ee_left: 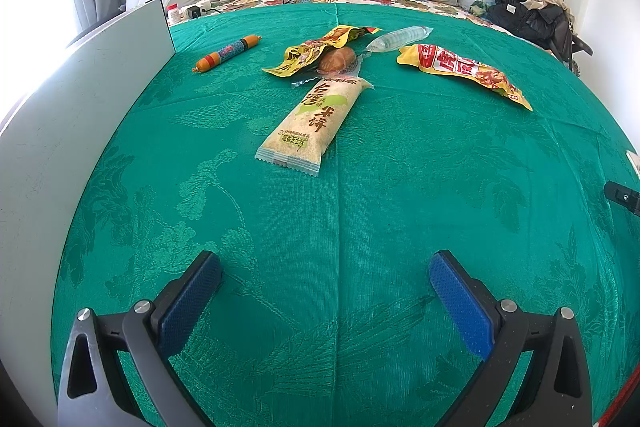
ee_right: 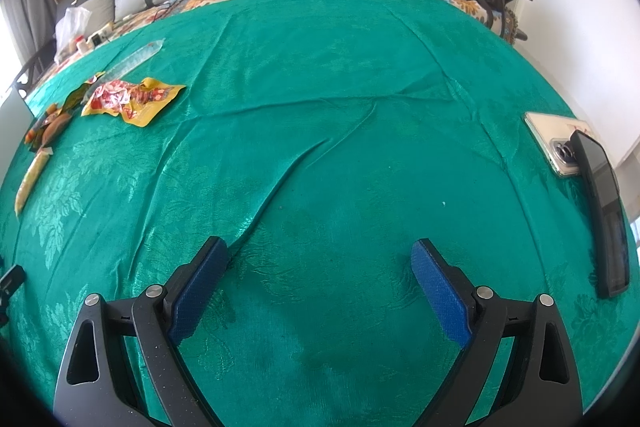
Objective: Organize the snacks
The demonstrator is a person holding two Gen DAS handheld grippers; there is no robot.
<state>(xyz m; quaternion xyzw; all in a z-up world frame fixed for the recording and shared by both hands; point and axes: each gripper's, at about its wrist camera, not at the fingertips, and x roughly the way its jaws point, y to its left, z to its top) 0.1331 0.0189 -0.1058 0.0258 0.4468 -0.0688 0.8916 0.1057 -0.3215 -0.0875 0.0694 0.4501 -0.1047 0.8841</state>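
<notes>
We judge the sorting as not yet begun: every snack lies loose on the green bedspread (ee_left: 360, 207) of the bed. In the left wrist view the rice cracker pack (ee_left: 310, 119) sits centre, just above it the yellow packet (ee_left: 316, 51) with a brown bun (ee_left: 338, 59) resting against it, the sausage stick (ee_left: 228, 53) at upper left, the clear tube pack (ee_left: 400, 38) and the red-yellow packet (ee_left: 466, 71) at upper right. Our left hand-held gripper (ee_left: 325, 269) hovers with jaws spread wide, holding nothing; our right hand-held gripper (ee_right: 319, 259) is likewise spread and empty over bare cloth. A white box wall (ee_left: 80, 99) stands at left, probably the destination. Two phones (ee_right: 560, 147) lie at right.
</notes>
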